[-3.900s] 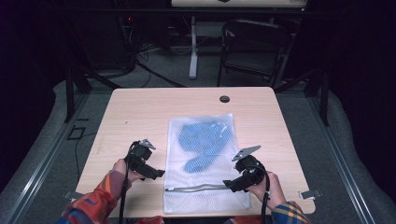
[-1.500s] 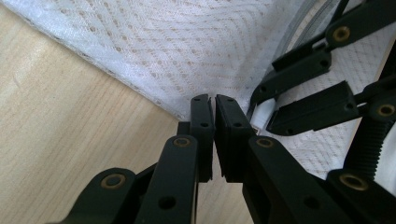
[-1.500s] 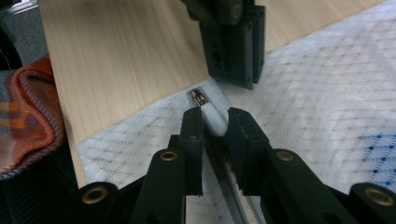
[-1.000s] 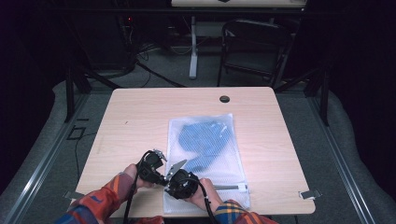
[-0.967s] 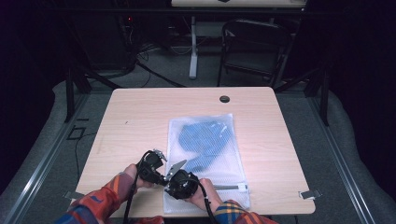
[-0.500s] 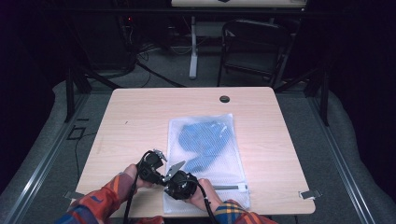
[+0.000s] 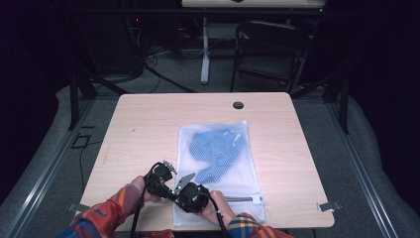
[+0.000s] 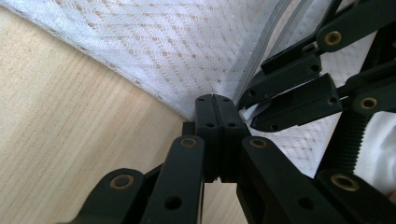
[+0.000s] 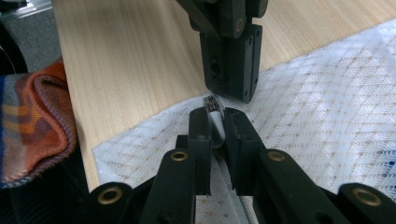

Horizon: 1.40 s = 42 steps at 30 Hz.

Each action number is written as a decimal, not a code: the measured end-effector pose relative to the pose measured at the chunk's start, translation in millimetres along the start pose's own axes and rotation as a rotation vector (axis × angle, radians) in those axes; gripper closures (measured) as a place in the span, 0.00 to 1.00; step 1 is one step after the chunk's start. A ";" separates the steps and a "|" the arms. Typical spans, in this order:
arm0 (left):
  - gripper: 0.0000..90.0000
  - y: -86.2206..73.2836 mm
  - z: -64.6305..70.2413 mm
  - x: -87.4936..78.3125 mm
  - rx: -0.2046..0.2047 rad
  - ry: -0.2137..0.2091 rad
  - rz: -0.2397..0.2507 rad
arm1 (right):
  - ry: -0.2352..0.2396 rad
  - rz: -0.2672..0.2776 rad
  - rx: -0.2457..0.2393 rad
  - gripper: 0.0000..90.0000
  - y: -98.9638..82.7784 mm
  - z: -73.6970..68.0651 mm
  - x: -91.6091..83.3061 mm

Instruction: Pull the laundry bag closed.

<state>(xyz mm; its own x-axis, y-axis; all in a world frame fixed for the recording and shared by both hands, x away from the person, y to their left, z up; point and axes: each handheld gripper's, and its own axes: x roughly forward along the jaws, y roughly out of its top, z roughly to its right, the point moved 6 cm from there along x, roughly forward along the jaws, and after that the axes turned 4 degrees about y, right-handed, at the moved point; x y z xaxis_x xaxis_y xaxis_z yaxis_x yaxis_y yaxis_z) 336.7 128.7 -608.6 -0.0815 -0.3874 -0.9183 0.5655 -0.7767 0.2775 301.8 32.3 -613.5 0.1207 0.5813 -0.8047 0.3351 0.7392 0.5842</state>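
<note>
Right now your white mesh bag [image 7: 223, 168] lies flat on the wooden table [image 7: 148, 129], a blue garment [image 7: 213, 148] inside it. Your left gripper [image 8: 215, 108] is clamped on the bag's near corner; your right gripper [image 9: 215, 120] pinches the zipper pull [image 9: 215, 119] just beside it. Behind the table stands a dark chair [image 7: 270, 52].
</note>
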 end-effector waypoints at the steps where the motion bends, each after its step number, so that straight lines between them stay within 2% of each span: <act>1: 1.00 0.0 0.0 0.0 0.000 0.000 0.000 | 0.000 0.000 0.000 0.91 0.0 0.0 0.0; 17: 1.00 -1.1 1.1 1.2 0.012 0.024 -0.001 | -0.020 -0.026 -0.011 0.92 -2.1 -0.3 -2.3; 18: 1.00 -0.3 0.5 1.5 0.000 0.039 0.015 | -0.029 -0.033 -0.011 0.92 -2.6 0.2 -3.1; 19: 1.00 -0.3 -2.0 0.0 0.012 0.057 0.010 | -0.030 -0.032 -0.008 0.92 -3.5 1.2 -4.5; 22: 1.00 0.1 -3.8 -0.6 0.005 0.047 0.006 | -0.024 -0.023 0.001 0.91 -4.3 5.0 -7.3; 23: 1.00 0.8 -2.9 0.2 -0.010 0.047 0.014 | -0.020 -0.025 -0.004 0.92 -4.5 2.8 -4.4; 24: 1.00 0.5 -3.9 -0.9 -0.004 0.052 0.007 | -0.020 -0.025 -0.004 0.92 -4.5 2.8 -4.4; 25: 1.00 1.6 -3.9 -3.2 -0.016 0.037 0.025 | -0.018 -0.024 -0.007 0.92 -4.7 1.4 -3.5; 26: 1.00 4.4 -2.0 -7.7 -0.028 0.001 0.078 | -0.018 -0.026 -0.009 0.92 -4.5 0.9 -3.5; 27: 1.00 4.4 -2.0 -7.7 -0.028 0.001 0.078 | -0.018 -0.026 -0.009 0.92 -4.5 0.9 -3.5; 30: 1.00 6.2 -1.1 -4.0 -0.004 -0.003 0.071 | -0.016 -0.019 -0.014 0.92 -4.7 1.6 -3.3; 32: 1.00 6.4 -0.8 -1.6 -0.009 -0.009 0.071 | -0.016 -0.019 -0.016 0.92 -4.7 1.5 -3.2; 33: 1.00 6.3 -1.4 0.3 -0.004 0.003 0.063 | -0.019 -0.019 -0.018 0.92 -4.6 1.3 -3.1; 36: 1.00 6.9 -1.2 2.7 0.011 0.002 0.059 | -0.025 -0.017 -0.020 0.92 -4.8 0.3 -2.9; 37: 1.00 7.0 -0.6 3.4 0.026 0.010 0.064 | -0.025 -0.017 -0.020 0.92 -4.8 0.3 -2.9; 38: 1.00 7.1 1.2 3.7 0.042 0.039 0.061 | -0.024 -0.018 -0.025 0.92 -4.7 0.4 -2.9; 42: 1.00 7.0 3.7 3.3 0.063 0.063 0.050 | -0.029 -0.023 -0.018 0.92 -5.1 0.2 -3.3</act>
<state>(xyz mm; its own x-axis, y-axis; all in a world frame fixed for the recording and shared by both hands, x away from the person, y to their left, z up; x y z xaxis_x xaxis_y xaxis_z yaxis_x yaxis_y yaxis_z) 337.3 120.2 -608.7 -0.0014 -0.3959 -0.9183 0.5143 -0.7879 0.3388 299.8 26.5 -613.8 0.1407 0.5540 -0.8205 0.3217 0.7582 0.5671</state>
